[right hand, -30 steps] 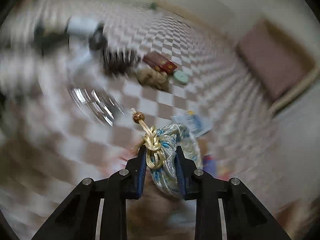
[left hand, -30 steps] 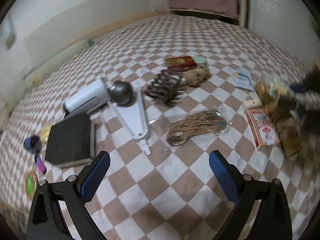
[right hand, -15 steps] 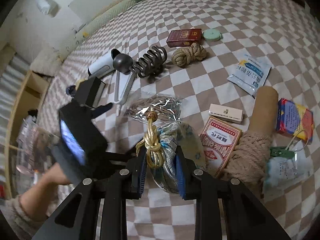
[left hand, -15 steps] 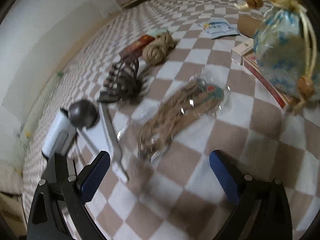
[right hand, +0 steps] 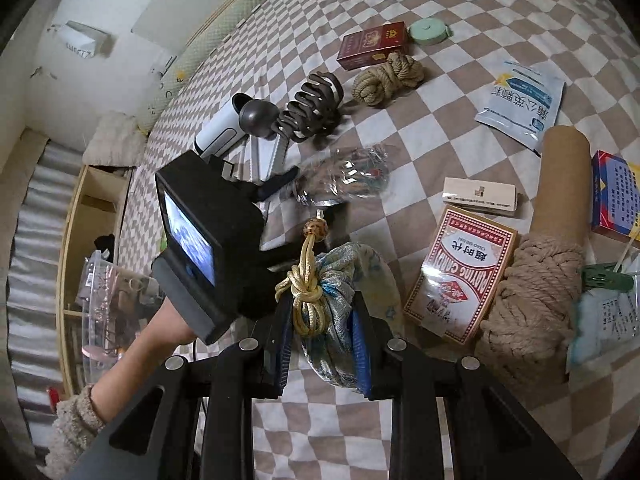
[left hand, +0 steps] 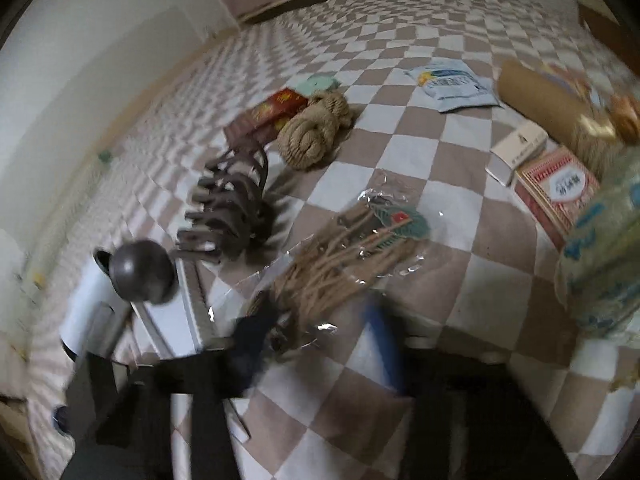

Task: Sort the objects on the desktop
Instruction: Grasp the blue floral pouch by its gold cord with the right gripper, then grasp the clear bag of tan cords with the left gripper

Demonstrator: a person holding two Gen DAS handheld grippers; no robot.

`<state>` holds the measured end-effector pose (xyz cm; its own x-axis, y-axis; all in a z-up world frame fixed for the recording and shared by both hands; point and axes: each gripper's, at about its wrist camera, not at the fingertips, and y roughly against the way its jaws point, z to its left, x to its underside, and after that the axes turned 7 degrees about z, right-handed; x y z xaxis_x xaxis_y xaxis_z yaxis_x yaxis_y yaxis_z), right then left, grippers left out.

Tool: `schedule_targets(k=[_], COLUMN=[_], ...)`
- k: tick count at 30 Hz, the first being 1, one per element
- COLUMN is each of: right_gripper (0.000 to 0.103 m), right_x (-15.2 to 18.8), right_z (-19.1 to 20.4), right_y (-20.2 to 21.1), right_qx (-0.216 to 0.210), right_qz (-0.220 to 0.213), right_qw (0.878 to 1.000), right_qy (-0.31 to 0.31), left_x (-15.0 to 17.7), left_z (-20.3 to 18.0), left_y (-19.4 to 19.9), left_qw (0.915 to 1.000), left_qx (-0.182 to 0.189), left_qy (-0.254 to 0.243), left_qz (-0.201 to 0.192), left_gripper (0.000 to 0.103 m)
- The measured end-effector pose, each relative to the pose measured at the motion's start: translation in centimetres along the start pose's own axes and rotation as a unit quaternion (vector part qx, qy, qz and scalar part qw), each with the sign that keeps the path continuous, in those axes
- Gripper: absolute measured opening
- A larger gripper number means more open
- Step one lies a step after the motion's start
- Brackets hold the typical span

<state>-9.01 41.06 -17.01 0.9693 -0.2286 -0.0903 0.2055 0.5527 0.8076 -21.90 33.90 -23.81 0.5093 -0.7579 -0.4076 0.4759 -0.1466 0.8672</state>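
My right gripper is shut on a blue and gold drawstring pouch and holds it above the checkered cloth; the pouch also shows blurred at the right of the left wrist view. My left gripper is blurred by motion, its fingers partly closed around the near end of a clear bag of brown twine. In the right wrist view the left gripper sits at that bag; whether it grips the bag I cannot tell.
On the cloth lie a white massage gun, a dark hair claw, a rope knot, a red box, a card deck, a white packet and a twine-wrapped tube. A shelf stands left.
My left gripper has moved forward and down to the twine bag and its fingers have come closer together. My right gripper still holds the pouch, nearly still.
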Motion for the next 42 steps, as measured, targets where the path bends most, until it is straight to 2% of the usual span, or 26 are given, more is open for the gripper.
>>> schedule_targets(k=[2, 4, 10, 15, 18, 21, 23, 28, 31, 33, 34, 35, 36, 37, 38, 39, 42], right_gripper=[0.027, 0.027, 0.027, 0.027, 0.027, 0.027, 0.027, 0.027, 0.027, 0.027, 0.027, 0.027, 0.027, 0.027, 0.027, 0.027, 0.027], right_x=[0.0, 0.0, 0.3, 0.7, 1.1, 1.6, 1.9, 2.7, 3.2, 3.5, 3.6, 3.6, 3.6, 3.7, 3.7, 3.7, 3.8], right_z=[-0.1, -0.1, 1.1, 3.0, 4.3, 5.9, 6.9, 7.9, 7.7, 7.5, 7.4, 7.4, 7.3, 7.4, 7.4, 7.4, 7.6], right_y=[0.2, 0.2, -0.1, -0.8, -1.5, -2.2, -2.8, -4.8, -5.6, -5.7, -5.7, -5.7, -5.7, -5.8, -5.8, -5.9, -6.0], right_qx=[-0.002, -0.003, -0.001, -0.012, -0.030, -0.052, -0.050, -0.017, 0.015, 0.026, 0.028, 0.029, 0.031, 0.032, 0.033, 0.034, 0.037], right_qz=[-0.001, -0.002, 0.000, 0.010, 0.021, 0.037, 0.044, 0.063, 0.070, 0.071, 0.071, 0.071, 0.071, 0.071, 0.072, 0.072, 0.073], right_qw=[1.000, 1.000, 1.000, 1.000, 0.999, 0.997, 0.997, 0.996, 0.995, 0.995, 0.994, 0.994, 0.994, 0.994, 0.994, 0.994, 0.994], right_qy=[-0.003, -0.006, -0.001, 0.017, 0.023, 0.031, 0.043, 0.059, 0.068, 0.072, 0.072, 0.072, 0.071, 0.071, 0.071, 0.071, 0.071], left_x=[0.1, 0.3, 2.5, 5.8, 8.3, 10.5, 12.0, 15.6, 17.5, 18.2, 18.3, 18.3, 18.3, 18.4, 18.4, 18.4, 18.7], left_z=[1.2, 2.3, 5.5, 5.8, 6.3, 7.0, 7.5, 7.9, 7.8, 7.6, 7.4, 7.0, 6.7, 6.3, 6.0, 5.6, 4.8], left_y=[0.5, 1.1, 5.0, 10.2, 13.2, 15.3, 16.3, 15.5, 14.0, 13.7, 13.7, 14.0, 14.3, 14.6, 14.8, 14.9, 14.7], left_qw=[0.9993, 0.9972, 0.9848, 0.9756, 0.9617, 0.9404, 0.9300, 0.9151, 0.9112, 0.9122, 0.9175, 0.9259, 0.9337, 0.9392, 0.9440, 0.9483, 0.9592], left_qx=[0.025, 0.048, 0.105, 0.133, 0.161, 0.196, 0.204, 0.193, 0.180, 0.177, 0.169, 0.154, 0.143, 0.136, 0.131, 0.126, 0.106], left_qy=[0.029, 0.056, 0.133, 0.159, 0.202, 0.253, 0.277, 0.317, 0.327, 0.325, 0.315, 0.298, 0.282, 0.270, 0.258, 0.247, 0.212], left_qz=[0.006, 0.009, 0.039, 0.071, 0.091, 0.116, 0.129, 0.158, 0.174, 0.175, 0.175, 0.173, 0.169, 0.163, 0.158, 0.155, 0.154], left_gripper=[0.015, 0.013, 0.010, 0.009, 0.005, 0.005, 0.005, 0.005, 0.005, 0.005, 0.006, 0.014, 0.024, 0.052, 0.074, 0.076, 0.076])
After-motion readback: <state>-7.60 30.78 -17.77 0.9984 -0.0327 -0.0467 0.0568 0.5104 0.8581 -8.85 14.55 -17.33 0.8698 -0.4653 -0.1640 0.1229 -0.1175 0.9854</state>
